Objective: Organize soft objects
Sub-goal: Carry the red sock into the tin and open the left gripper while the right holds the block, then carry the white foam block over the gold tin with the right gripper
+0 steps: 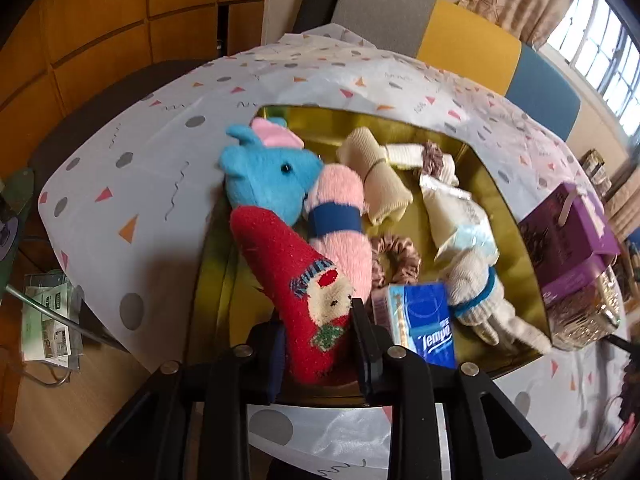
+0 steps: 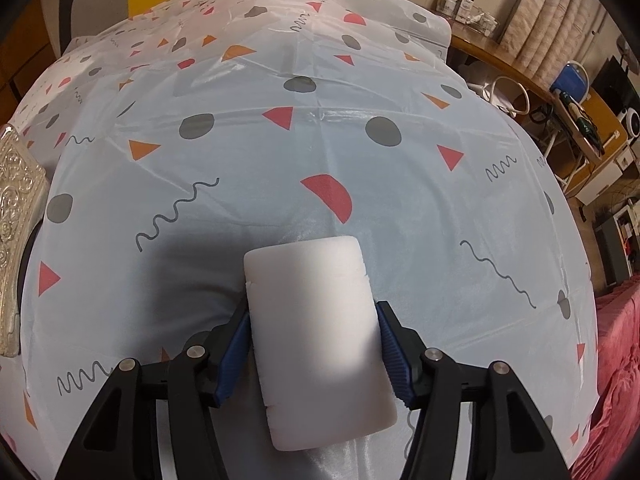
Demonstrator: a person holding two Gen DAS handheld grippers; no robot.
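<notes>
A red fuzzy sock (image 1: 280, 264) with a bear pattern sticks forward from my left gripper (image 1: 316, 320), which is shut on its lower end. It hangs over the near-left corner of a gold tin (image 1: 320, 118). In the tin lie a blue plush toy (image 1: 268, 176), a pink rolled sock (image 1: 340, 224) with a blue band, a beige roll (image 1: 380, 176), a pink scrunchie (image 1: 396, 258), a blue tissue pack (image 1: 424, 320) and a white knit roll (image 1: 480, 292). My right gripper (image 2: 314, 312) has both blue pads against the sides of a white foam block (image 2: 312, 280) over the patterned tablecloth (image 2: 320, 140).
A purple box (image 1: 568, 232) stands on a glittery container right of the tin. An embossed silver lid (image 2: 16, 220) lies at the left edge of the right wrist view. Chairs stand behind the table, papers lie on a side surface (image 1: 48, 320) to the left.
</notes>
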